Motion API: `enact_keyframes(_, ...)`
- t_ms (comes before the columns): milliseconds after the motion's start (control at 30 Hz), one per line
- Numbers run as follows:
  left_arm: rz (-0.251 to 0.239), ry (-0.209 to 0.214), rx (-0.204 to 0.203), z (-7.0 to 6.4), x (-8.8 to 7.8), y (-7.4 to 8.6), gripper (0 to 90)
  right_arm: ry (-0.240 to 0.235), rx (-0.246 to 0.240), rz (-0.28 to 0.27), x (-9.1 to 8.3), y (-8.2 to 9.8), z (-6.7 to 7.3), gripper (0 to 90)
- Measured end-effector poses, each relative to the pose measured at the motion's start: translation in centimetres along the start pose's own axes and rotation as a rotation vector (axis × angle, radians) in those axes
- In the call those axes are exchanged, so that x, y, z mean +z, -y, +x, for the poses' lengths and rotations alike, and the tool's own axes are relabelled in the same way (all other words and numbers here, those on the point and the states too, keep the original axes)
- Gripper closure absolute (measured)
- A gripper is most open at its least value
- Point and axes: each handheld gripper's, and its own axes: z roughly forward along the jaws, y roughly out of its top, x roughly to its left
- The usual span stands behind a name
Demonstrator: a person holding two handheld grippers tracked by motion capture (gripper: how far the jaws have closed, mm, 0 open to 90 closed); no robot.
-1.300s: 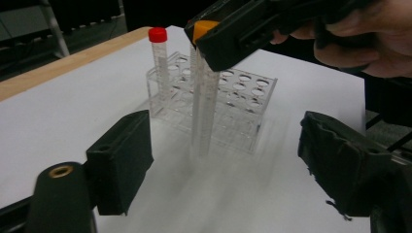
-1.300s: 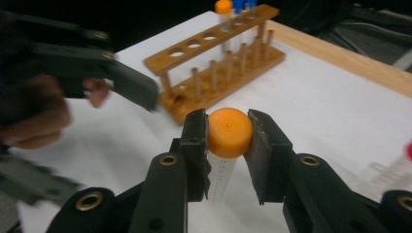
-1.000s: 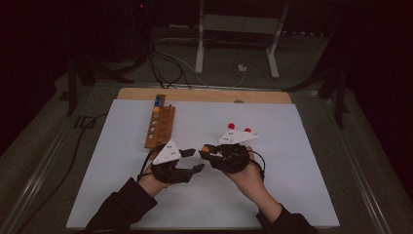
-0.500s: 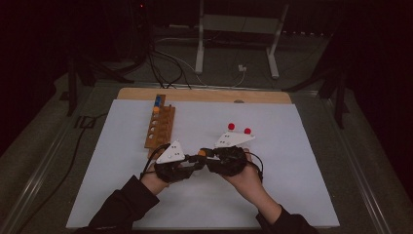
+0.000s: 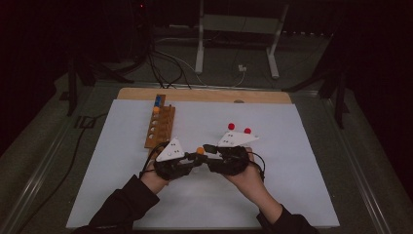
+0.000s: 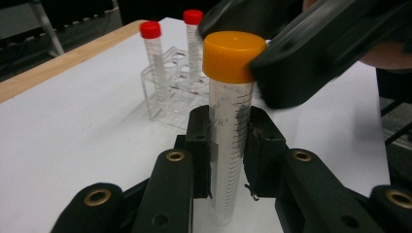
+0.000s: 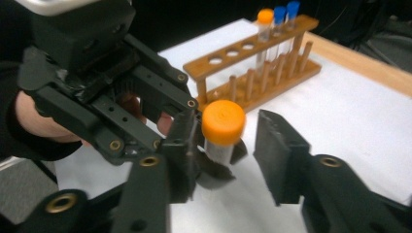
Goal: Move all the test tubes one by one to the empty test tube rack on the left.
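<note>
A clear graduated tube with an orange cap (image 6: 232,121) stands upright between my two grippers at the middle of the white table (image 5: 199,150). My left gripper (image 6: 231,131) is shut on the tube's body, its pads pressing both sides. My right gripper (image 7: 226,145) comes from the opposite side at cap height (image 7: 223,121). Its jaws have just been opening, and the cap stands between them with the right-hand pad (image 7: 279,145) clear of it. From above, the left gripper (image 5: 191,159) and right gripper (image 5: 208,152) meet tip to tip.
A wooden rack (image 5: 159,127) lies at the back left, with an orange-capped tube (image 7: 265,17) and blue-capped tubes (image 7: 285,10) at its far end. A clear plastic rack (image 6: 175,92) behind the right hand holds two red-capped tubes (image 5: 238,129).
The left gripper's jaws have closed onto the orange-capped tube. The right gripper's jaws have spread apart around its cap. Both hands have stayed where they were.
</note>
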Motion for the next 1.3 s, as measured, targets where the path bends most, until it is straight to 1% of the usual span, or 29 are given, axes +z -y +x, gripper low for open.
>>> enact_keyframes(100,-0.011,-0.017,-0.004,0.3,-0.7,-0.3,75.9,0.034,-0.006,-0.032,-0.9,-0.3,-0.3,45.8)
enact_keyframes(167,-0.018,-0.033,-0.002,0.5,-1.2,-0.6,75.9,0.059,-0.001,-0.055,-1.4,-0.3,-0.6,40.4)
enact_keyframes(333,-0.039,-0.064,0.000,1.2,-2.7,-1.5,75.9,0.108,0.017,-0.090,-2.4,0.1,-1.4,24.1)
enact_keyframes(400,-0.046,-0.077,-0.001,1.5,-3.2,-1.8,75.9,0.118,0.017,-0.101,-2.6,0.3,-1.5,17.1)
enact_keyframes(500,-0.051,-0.098,0.004,2.0,-3.9,-2.4,75.9,0.129,0.023,-0.120,-3.0,0.6,-1.7,9.1)
enact_keyframes(600,-0.064,-0.116,-0.004,2.8,-4.5,-3.0,75.9,0.131,0.035,-0.120,-3.1,0.9,-1.9,1.9)
enact_keyframes(667,-0.068,-0.131,-0.007,3.2,-4.9,-3.3,75.9,0.127,0.038,-0.119,-3.2,1.2,-2.0,0.0)
enact_keyframes(733,-0.074,-0.145,-0.014,3.8,-5.4,-3.7,75.9,0.119,0.036,-0.118,-3.3,1.5,-2.0,0.0)
enact_keyframes(800,-0.080,-0.163,-0.018,4.3,-5.8,-3.9,75.9,0.149,0.018,-0.119,-3.4,1.8,-1.9,0.0)
enact_keyframes(867,-0.085,-0.180,-0.027,4.9,-6.2,-4.1,75.9,0.155,0.010,-0.123,-3.6,2.1,-1.9,0.0)
enact_keyframes(900,-0.086,-0.189,-0.028,5.1,-6.4,-4.2,75.9,0.163,0.012,-0.130,-3.8,2.3,-1.9,0.0)
enact_keyframes(1033,-0.091,-0.226,-0.045,6.3,-6.9,-4.3,75.9,0.157,0.027,-0.147,-4.2,2.8,-2.2,0.0)
enact_keyframes(1167,-0.100,-0.267,-0.071,7.6,-7.3,-4.0,75.9,0.154,0.039,-0.149,-4.4,3.2,-2.6,0.0)
enact_keyframes(1300,-0.102,-0.318,-0.089,9.1,-7.4,-3.6,75.9,0.151,0.052,-0.152,-4.4,3.2,-2.7,0.0)
